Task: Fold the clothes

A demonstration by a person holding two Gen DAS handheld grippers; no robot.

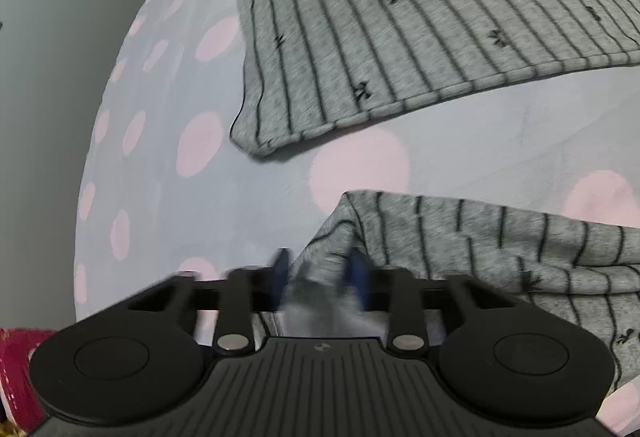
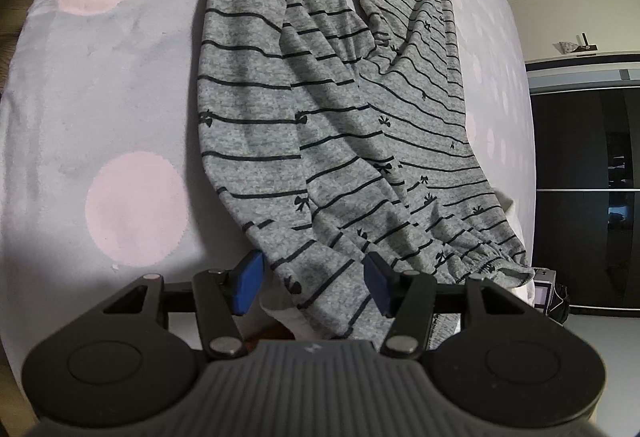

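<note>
Grey pants with thin black stripes and small bows (image 2: 320, 125) lie lengthwise on a pale bedsheet with pink dots (image 2: 120, 205). In the left wrist view one flat leg end (image 1: 400, 37) lies ahead. A nearer fold of the pants (image 1: 460, 237) peaks just in front of my left gripper (image 1: 319, 267). Its blurred blue fingers (image 1: 282, 265) are close together, with a bunch of that cloth pinched between them. My right gripper (image 2: 316, 279) stands open at the bed's near edge. The pants' lower end lies flat between its blue pads (image 2: 250, 283).
The bed edge curves down the left of the left wrist view, with a grey floor (image 1: 48, 97) beyond and a red object (image 1: 16, 377) at the bottom corner. In the right wrist view a dark wardrobe (image 2: 584, 177) stands to the right.
</note>
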